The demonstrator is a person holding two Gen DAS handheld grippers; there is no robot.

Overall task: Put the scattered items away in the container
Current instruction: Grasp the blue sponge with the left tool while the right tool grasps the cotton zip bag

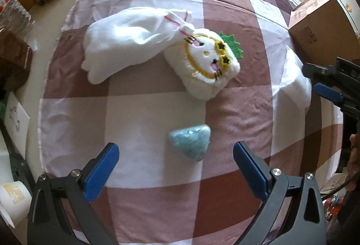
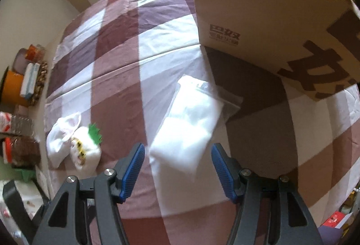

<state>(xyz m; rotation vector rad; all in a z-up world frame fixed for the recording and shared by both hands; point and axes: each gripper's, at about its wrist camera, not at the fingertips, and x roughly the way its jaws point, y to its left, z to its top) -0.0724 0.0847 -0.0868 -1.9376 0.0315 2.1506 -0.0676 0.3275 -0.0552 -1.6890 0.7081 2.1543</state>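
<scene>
Nothing looks packed yet, all four items are lying loose on the checked bed cover [image 1: 139, 110], though the inside of the cardboard box [image 2: 258, 8] isn't showing. Left hand-held gripper [image 1: 176, 167] is pointing down, jaws wide apart and empty, with the blue wrapped wedge [image 1: 191, 141] lying just ahead of it, about midway between the pads, untouched. Further ahead of it the plush pineapple toy [image 1: 202, 64] is sitting with the white cloth bag [image 1: 126, 42] touching its far-left side. Right hand-held gripper [image 2: 177, 168] is also open and holding nothing, hovering with the clear packet of white stuff [image 2: 189, 123] lying just ahead between its pads, no contact. The box is standing beyond that packet, to the right. Judging by this, the first grabs are being lined up; everything is left to go.
</scene>
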